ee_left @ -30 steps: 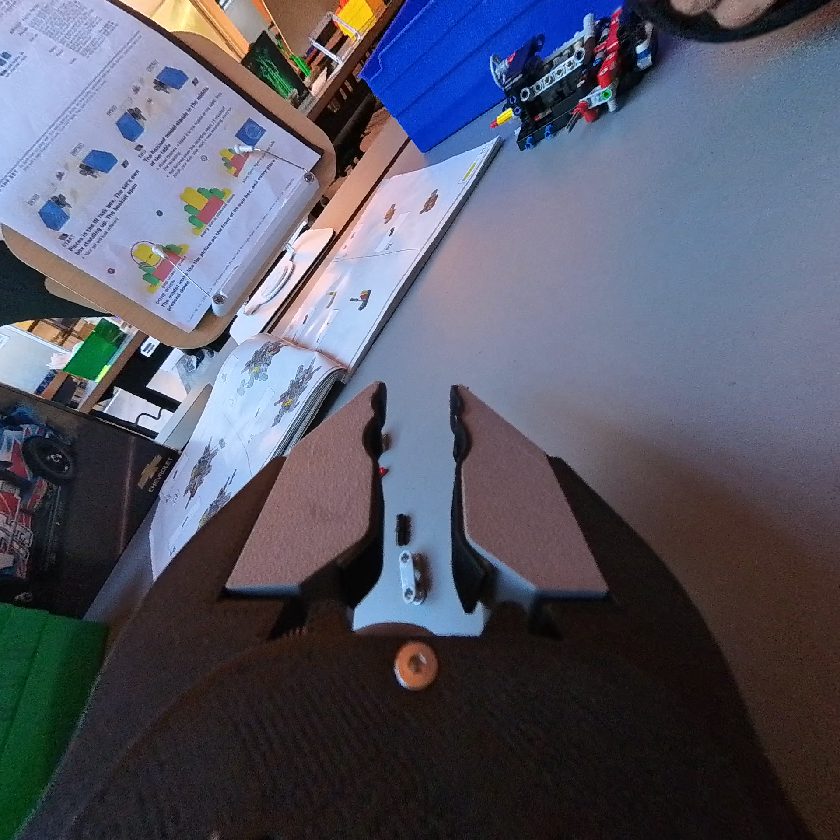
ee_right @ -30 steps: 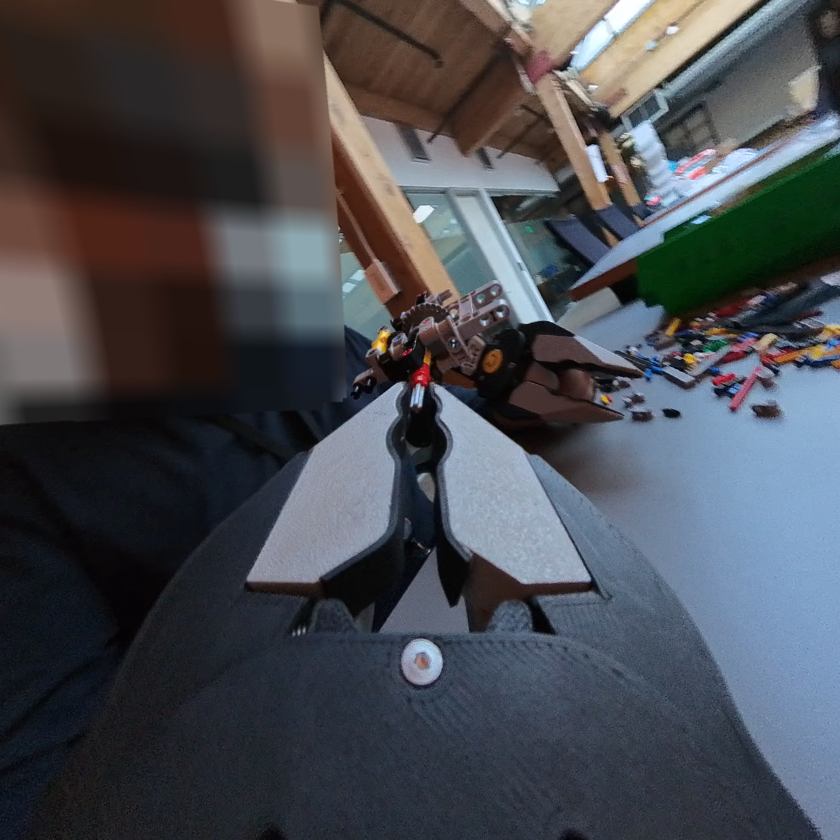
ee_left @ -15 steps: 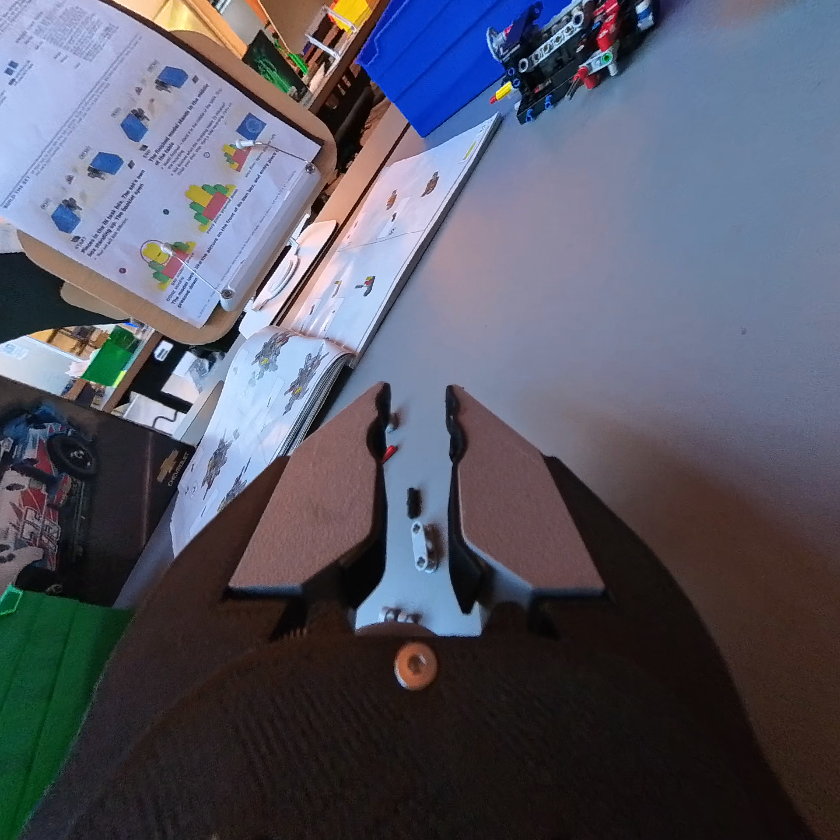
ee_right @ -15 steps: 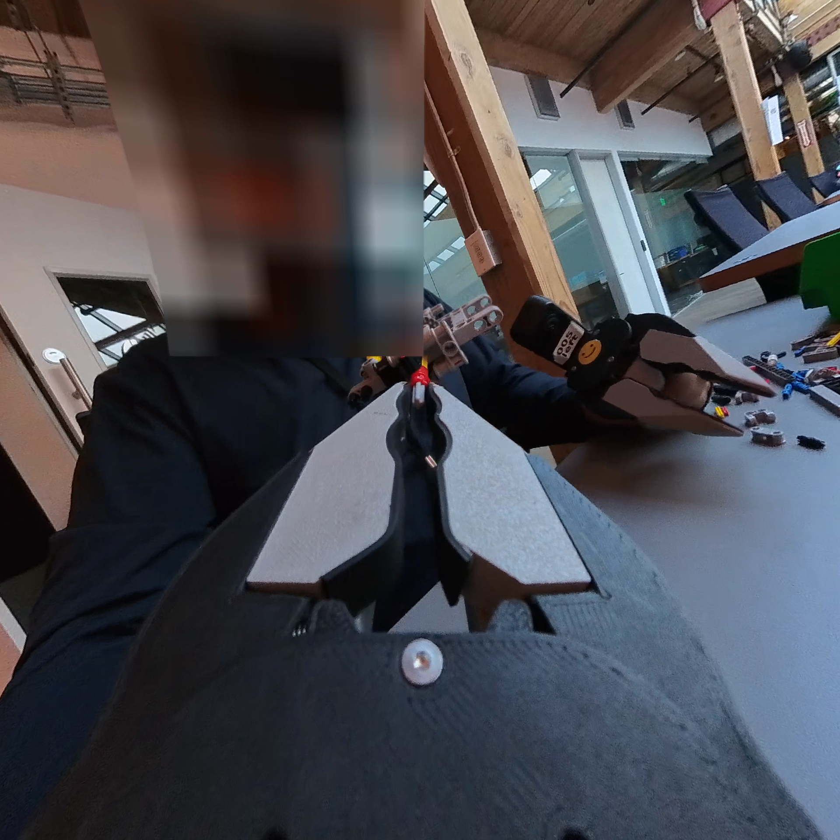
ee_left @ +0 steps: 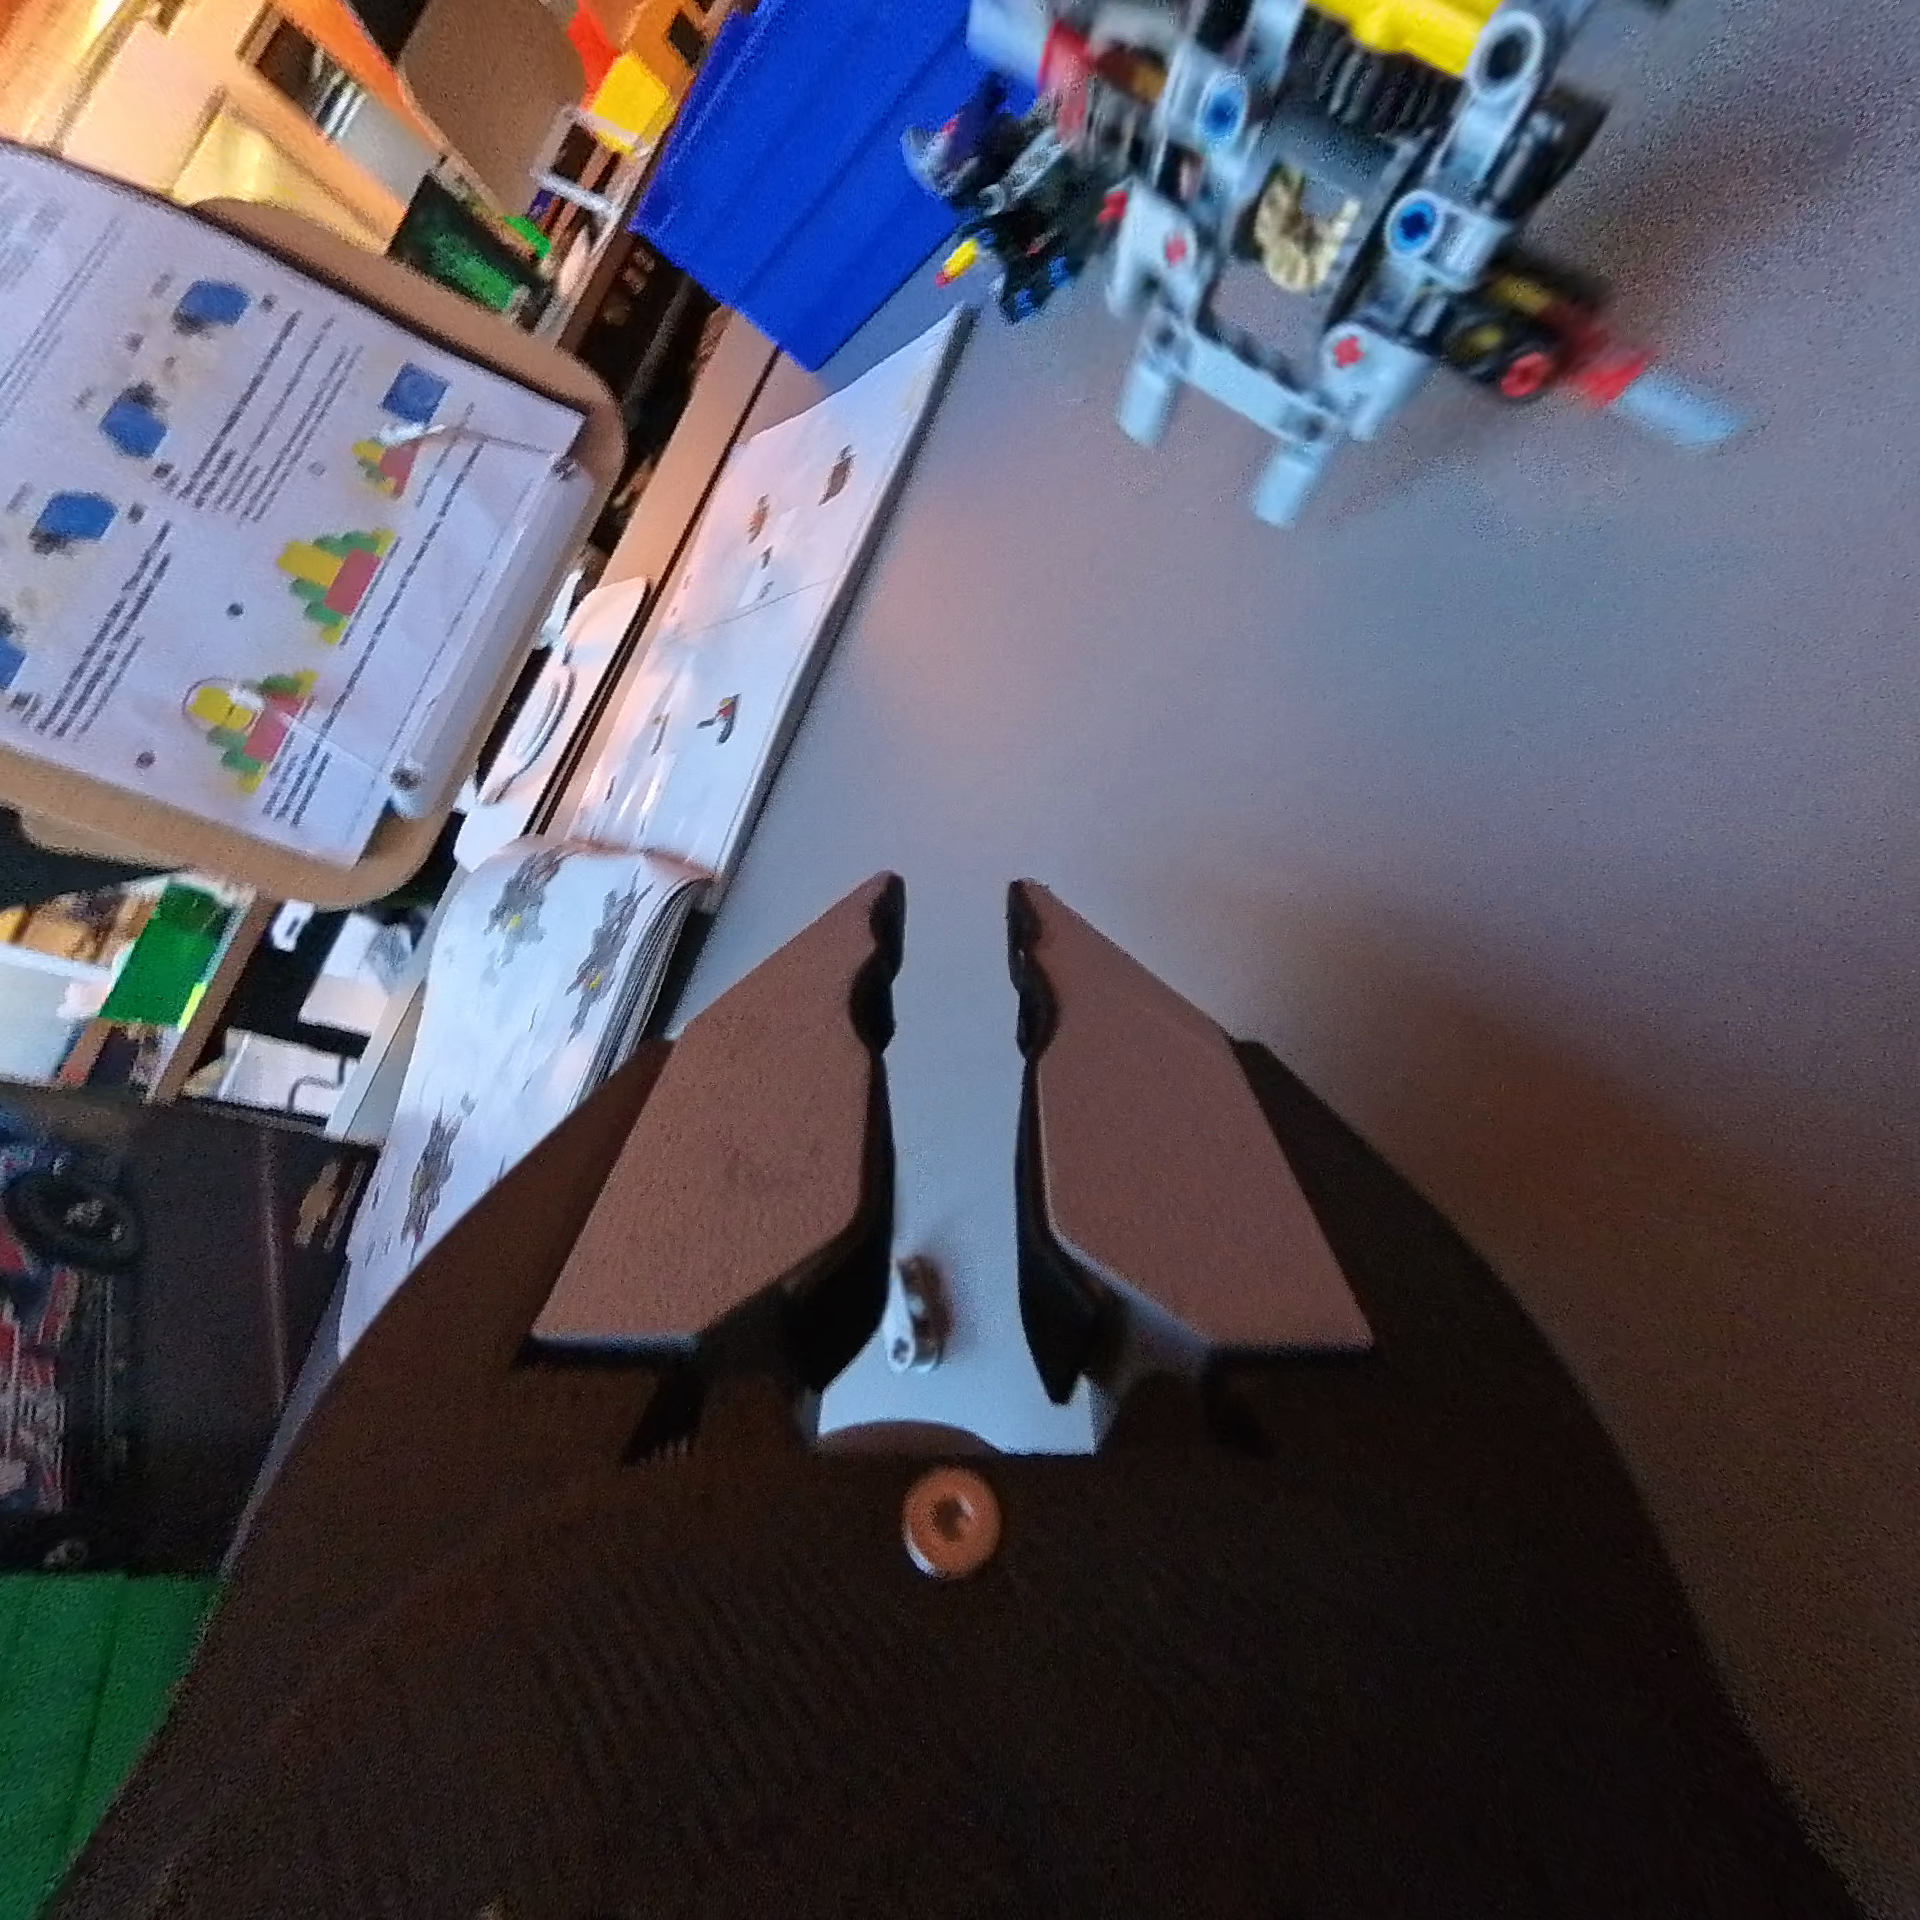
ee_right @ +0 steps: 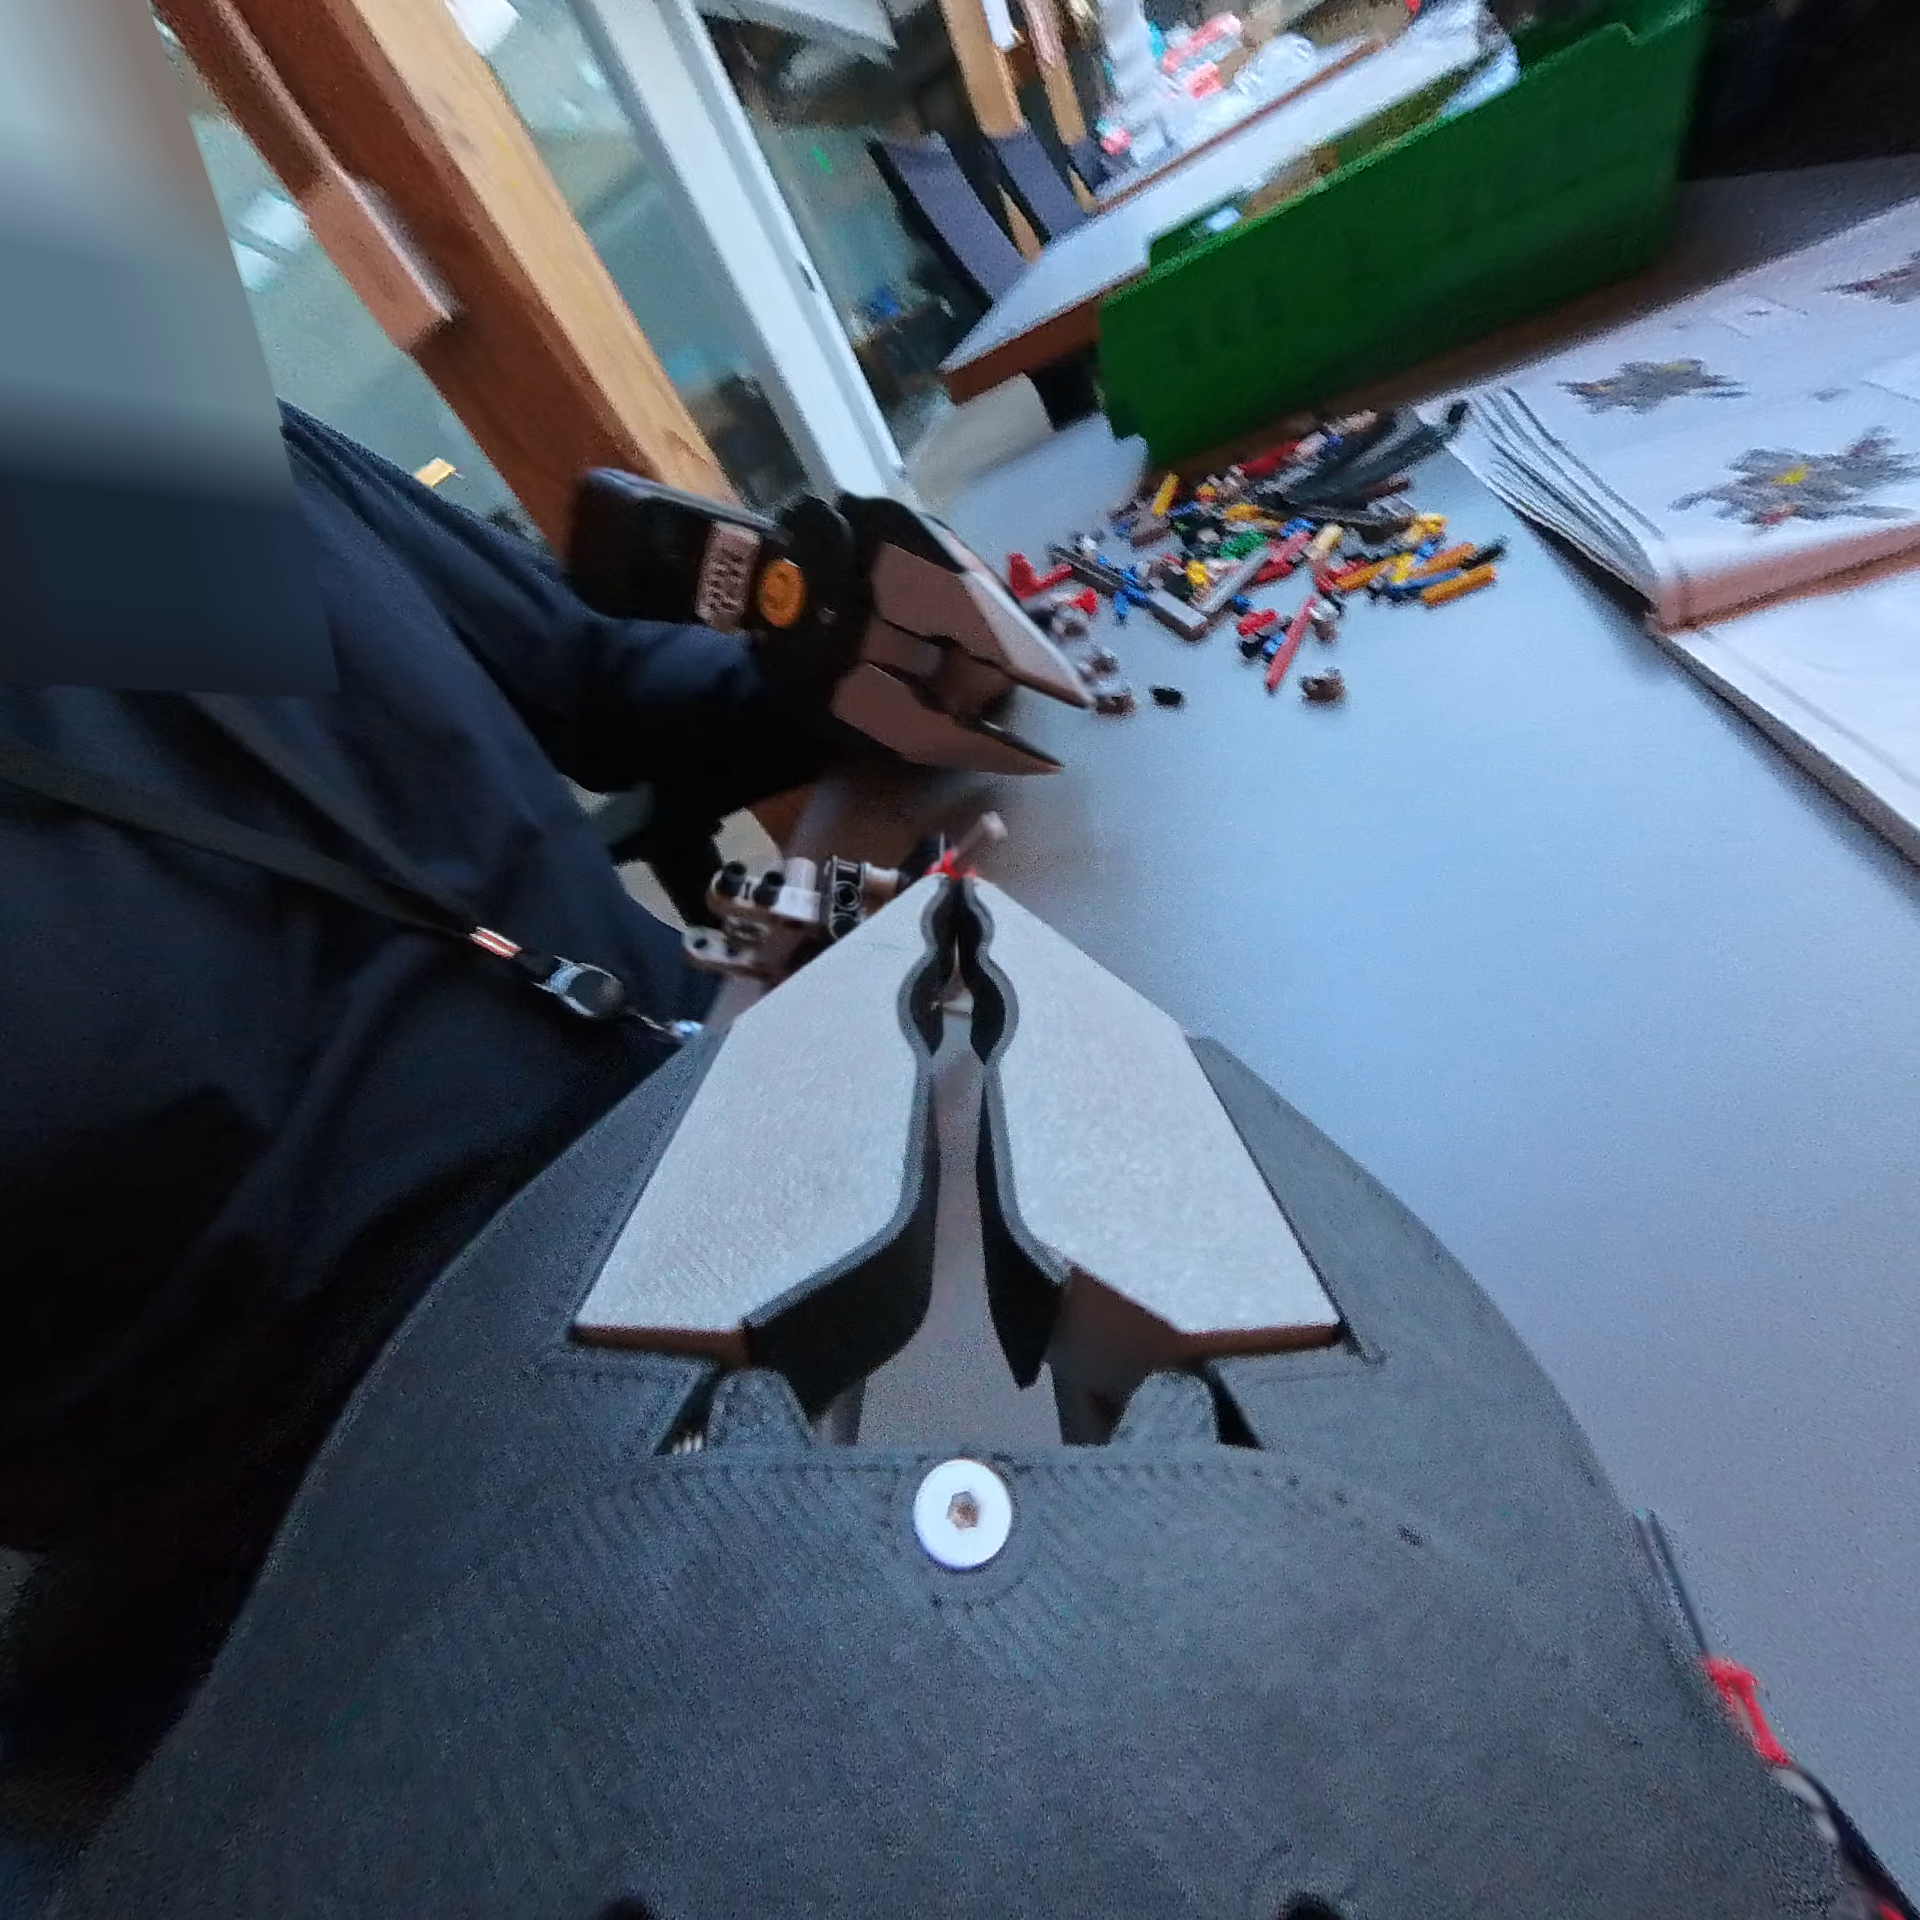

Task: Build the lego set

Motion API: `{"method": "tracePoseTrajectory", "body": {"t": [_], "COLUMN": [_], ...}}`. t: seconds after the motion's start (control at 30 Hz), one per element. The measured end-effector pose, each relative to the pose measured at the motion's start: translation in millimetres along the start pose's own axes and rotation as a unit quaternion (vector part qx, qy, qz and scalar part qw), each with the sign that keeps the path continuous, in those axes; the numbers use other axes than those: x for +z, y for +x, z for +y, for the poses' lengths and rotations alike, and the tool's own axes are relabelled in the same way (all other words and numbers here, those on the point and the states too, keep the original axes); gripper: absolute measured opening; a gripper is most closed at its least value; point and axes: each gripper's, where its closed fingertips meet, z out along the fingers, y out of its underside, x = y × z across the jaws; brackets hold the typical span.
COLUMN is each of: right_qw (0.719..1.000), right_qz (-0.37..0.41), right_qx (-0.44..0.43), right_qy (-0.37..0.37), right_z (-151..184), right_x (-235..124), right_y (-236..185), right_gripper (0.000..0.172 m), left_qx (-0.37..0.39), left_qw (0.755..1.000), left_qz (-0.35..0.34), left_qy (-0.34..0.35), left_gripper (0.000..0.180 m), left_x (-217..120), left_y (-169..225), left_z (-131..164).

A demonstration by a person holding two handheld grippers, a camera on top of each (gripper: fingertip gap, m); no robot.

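Grey-and-black toy-brick assembly [ee_right: 800, 914] with a red pin is being clenched at the tips of the right gripper [ee_right: 958, 902], above the grey tabletop [ee_right: 1455, 935]. Nothing is being held by the left gripper [ee_left: 954, 914], its jaws parted over bare table near a small white connector piece [ee_left: 912, 1311]; its likeliest next call, by judgement, is a careful close on a loose piece.

Printed sheet [ee_left: 260, 540] on brown board [ee_left: 582, 582]: lines of small print beside coloured brick diagrams, blurred, illegible. Open booklet [ee_left: 540, 997] on grey table [ee_left: 1351, 831]: model drawings, small marks, unreadable. Dark box [ee_left: 156, 1299] at left edge: emblem and lettering smeared. Left gripper [ee_right: 1070, 727], seen in right wrist view: striped label and round orange sticker on body, too blurred to read.
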Motion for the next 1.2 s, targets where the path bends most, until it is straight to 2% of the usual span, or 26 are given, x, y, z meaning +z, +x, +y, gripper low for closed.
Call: {"method": "tracePoseTrajectory", "body": {"t": [0.17, 0.27, 0.33, 0.37, 0.4, 0.5, 0.57, 0.7, 0.8, 0.87, 0.97, 1.07, 1.2], "right_qw": [0.992, 0.992, 0.995, 0.997, 0.998, 0.997, 0.994, 0.988, 0.981, 0.977, 0.968, 0.96, 0.953], "right_qz": [0.086, 0.11, 0.089, 0.068, 0.051, 0.024, 0.017, 0.036, 0.058, 0.062, 0.064, 0.055, 0.037], "right_qx": [-0.011, 0.0, -0.011, -0.019, -0.024, -0.023, -0.019, -0.055, -0.08, -0.095, -0.113, -0.13, -0.134], "right_qy": [-0.089, -0.063, -0.037, -0.027, -0.023, -0.07, -0.11, -0.142, -0.167, -0.181, -0.215, -0.242, -0.269], "right_z": [28, 21, 13, 10, 9, 26, 38, 47, 52, 55, 63, 71, 80], "right_x": [-2, -7, -9, -7, -3, 13, 24, 39, 46, 52, 59, 66, 67], "right_y": [20, 27, 17, 8, 0, -10, -14, -15, -11, -9, -7, -9, -14], "right_gripper": [0.0, 0.0, 0.0, 0.003, 0.015, 0.025, 0.032, 0.032, 0.034, 0.037, 0.04, 0.036, 0.013], "left_qx": [0.051, 0.075, 0.088, 0.089, 0.086, 0.042, 0.005, -0.059, -0.154, -0.211, -0.246, -0.262, -0.258], "left_qw": [0.998, 0.997, 0.995, 0.995, 0.995, 0.997, 0.995, 0.983, 0.951, 0.928, 0.927, 0.931, 0.936], "left_qz": [0.023, 0.024, 0.017, 0.017, 0.018, 0.037, 0.088, 0.167, 0.262, 0.301, 0.276, 0.243, 0.225], "left_qy": [-0.011, -0.023, -0.045, -0.05, -0.05, -0.05, -0.049, -0.052, -0.052, -0.056, -0.068, -0.074, -0.087], "left_gripper": [0.015, 0.013, 0.011, 0.008, 0.008, 0.012, 0.021, 0.026, 0.032, 0.035, 0.043, 0.038, 0.025], "left_x": [7, 8, 11, 11, 10, 2, -9, -44, -75, -88, -83, -71, -63], "left_y": [17, 24, 25, 25, 25, 22, 31, 53, 92, 116, 129, 133, 132], "left_z": [-1, 1, 6, 8, 8, 12, 13, 5, -15, -31, -43, -50, -48]}}
